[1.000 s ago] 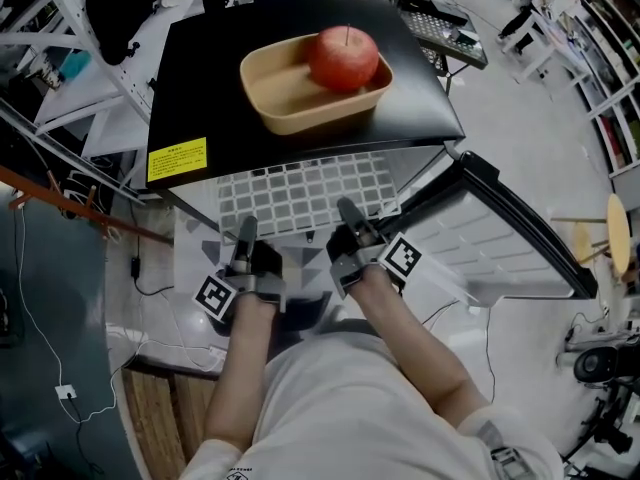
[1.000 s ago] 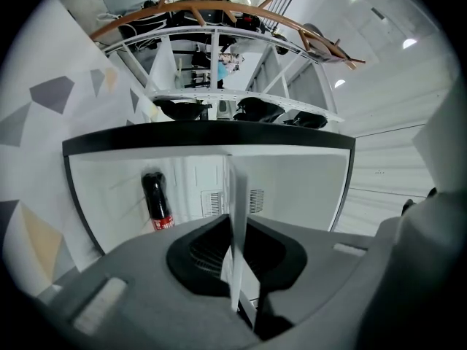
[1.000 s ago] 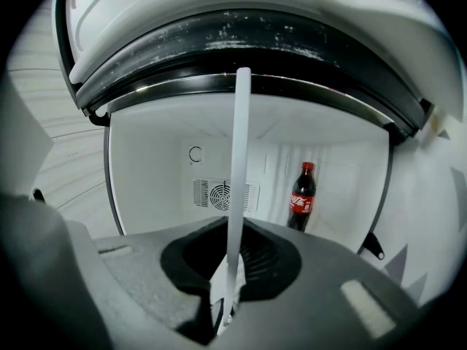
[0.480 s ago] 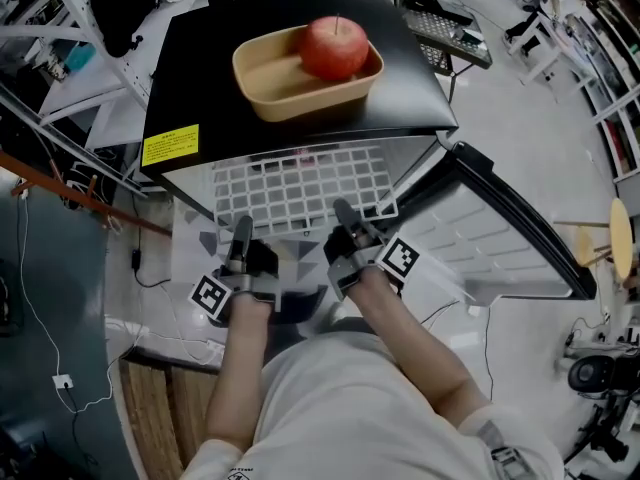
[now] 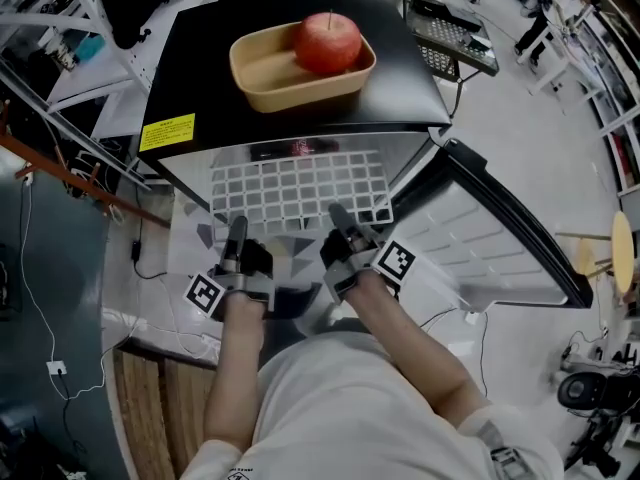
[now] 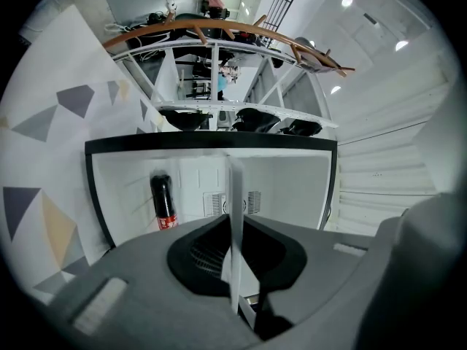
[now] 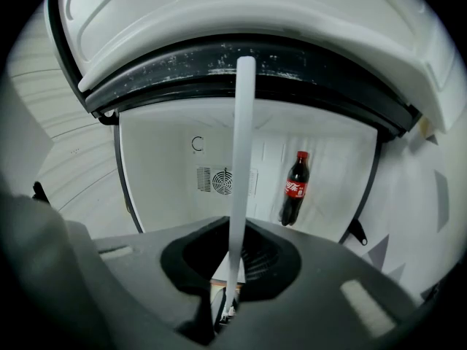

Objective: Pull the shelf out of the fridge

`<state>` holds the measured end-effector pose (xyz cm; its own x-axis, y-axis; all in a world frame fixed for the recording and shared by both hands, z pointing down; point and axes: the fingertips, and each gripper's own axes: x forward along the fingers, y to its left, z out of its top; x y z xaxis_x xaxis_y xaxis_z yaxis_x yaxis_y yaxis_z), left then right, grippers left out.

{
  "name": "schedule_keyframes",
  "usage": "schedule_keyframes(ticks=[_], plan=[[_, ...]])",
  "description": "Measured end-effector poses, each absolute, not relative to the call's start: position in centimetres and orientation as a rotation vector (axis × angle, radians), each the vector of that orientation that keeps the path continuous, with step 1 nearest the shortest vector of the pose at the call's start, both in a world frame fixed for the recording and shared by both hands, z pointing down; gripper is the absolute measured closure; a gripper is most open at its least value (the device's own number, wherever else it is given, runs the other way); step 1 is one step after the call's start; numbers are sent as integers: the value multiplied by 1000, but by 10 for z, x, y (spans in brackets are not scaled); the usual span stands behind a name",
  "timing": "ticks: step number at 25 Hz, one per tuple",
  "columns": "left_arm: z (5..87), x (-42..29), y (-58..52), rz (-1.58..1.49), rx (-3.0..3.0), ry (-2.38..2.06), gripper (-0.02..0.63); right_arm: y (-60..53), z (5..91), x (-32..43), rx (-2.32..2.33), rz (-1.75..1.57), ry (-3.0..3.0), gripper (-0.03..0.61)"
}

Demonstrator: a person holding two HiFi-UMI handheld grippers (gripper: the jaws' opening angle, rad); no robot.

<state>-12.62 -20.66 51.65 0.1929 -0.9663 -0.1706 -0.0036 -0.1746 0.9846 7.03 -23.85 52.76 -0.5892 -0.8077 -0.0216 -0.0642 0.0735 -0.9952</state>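
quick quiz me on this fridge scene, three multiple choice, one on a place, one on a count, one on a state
1. Where is the apple?
A) in the tan tray on top of the fridge
B) on a plate
C) on the floor

2. How many bottles show inside the fridge?
A) none
B) one
C) three

3. How are the left tongs and right tongs?
A) wide open, empty
B) shut on the shelf
C) holding the tray

Answers:
1 A: the apple sits in the tray on the black top.
2 B: each gripper view shows one cola bottle.
3 B: the shelf's thin edge runs between each pair of closed jaws.
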Motion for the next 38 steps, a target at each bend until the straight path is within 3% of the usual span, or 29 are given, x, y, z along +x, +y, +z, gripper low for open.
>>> schedule_keyframes(ticks=[38], plan=[[524, -113, -152, -1275, 1385, -1060, 584, -196, 532, 82, -725, -1652, 1849, 551]])
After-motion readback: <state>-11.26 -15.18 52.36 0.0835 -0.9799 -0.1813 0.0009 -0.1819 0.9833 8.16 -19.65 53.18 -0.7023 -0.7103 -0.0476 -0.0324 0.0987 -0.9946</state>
